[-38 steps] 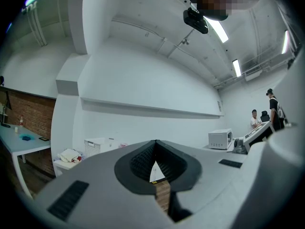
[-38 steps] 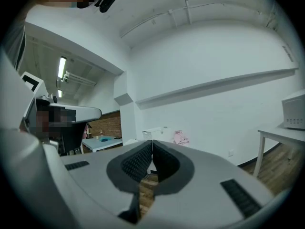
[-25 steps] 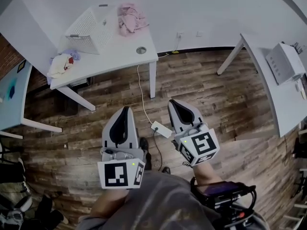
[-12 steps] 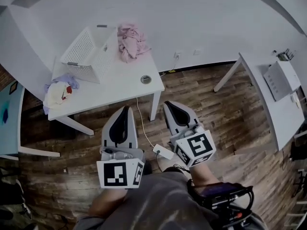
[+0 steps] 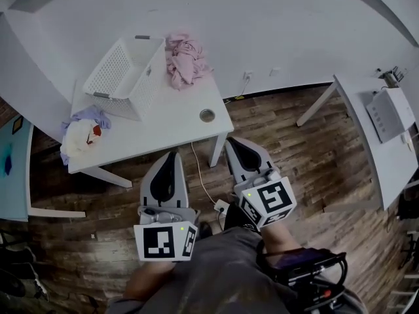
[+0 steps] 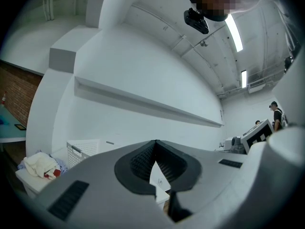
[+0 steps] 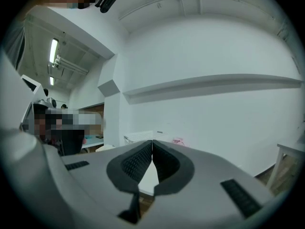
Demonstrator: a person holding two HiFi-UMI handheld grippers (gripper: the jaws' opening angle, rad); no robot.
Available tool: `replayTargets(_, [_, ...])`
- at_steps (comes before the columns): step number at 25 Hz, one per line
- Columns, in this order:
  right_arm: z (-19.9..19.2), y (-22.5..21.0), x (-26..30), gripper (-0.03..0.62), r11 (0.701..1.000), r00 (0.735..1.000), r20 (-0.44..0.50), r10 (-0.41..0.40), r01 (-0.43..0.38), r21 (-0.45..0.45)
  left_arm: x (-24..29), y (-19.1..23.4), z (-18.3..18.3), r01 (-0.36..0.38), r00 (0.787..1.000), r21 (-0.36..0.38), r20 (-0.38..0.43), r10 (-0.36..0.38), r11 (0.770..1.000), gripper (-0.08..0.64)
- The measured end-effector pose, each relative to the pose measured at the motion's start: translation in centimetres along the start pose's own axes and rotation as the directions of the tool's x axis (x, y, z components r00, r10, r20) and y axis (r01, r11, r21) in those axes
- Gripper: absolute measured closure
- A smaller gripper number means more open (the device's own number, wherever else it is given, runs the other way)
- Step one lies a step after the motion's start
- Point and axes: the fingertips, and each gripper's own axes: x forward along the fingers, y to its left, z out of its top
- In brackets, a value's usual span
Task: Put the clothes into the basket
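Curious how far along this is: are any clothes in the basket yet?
No, the basket looks empty in the head view; the pink clothes lie beside it on the table.

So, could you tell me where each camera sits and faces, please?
Head view: on the person's head, facing steeply down at the table, basket, left tool, right tool and their lap.
Left gripper view: on the left tool, level along its shut jaws toward the wall.
Right gripper view: on the right tool, likewise along its shut jaws.
All three share the basket.
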Motion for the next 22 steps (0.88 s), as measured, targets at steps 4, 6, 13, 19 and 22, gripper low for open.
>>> replayTargets(4, [-0.6,-0.9,2.0,0.584,1.0,1.0,-0.002,0.01,-0.01,-0.001,1.7,0.9,-0.6,-0.009,1.0,0.005,-0.001,0.009,1.0,0.552])
replayTargets(6, [-0.9,-1.6,3.1,0.584,1.0,1.0,-0.005,0.017,-0.017,0.002,2.9,1.4,-1.0,-0.019,1.0,0.007,-0.004,0.019,1.0,0.552])
replayTargets(13, [-2.1,-6.6,8.7,0.584,0.998,0.999,-0.003,0.051,-0.051,0.025,9.0,2.1,-2.9,-0.054,0.998,0.04,-0.029,0.055,0.998,0.552])
replayTargets(19, [-3.0,-11.3,16.0,0.584,0.99,0.991,-0.012,0.136,-0.135,0.041,16.3,4.4,-4.7,-0.157,0.983,0.086,-0.086,0.164,0.984,0.552])
replayTargets(22, [-3.2,-14.1,19.5,0.584,0.981,0.981,-0.034,0.19,-0.189,0.037,21.1,5.0,-4.6,-0.208,0.973,0.091,-0.084,0.216,0.974,0.552])
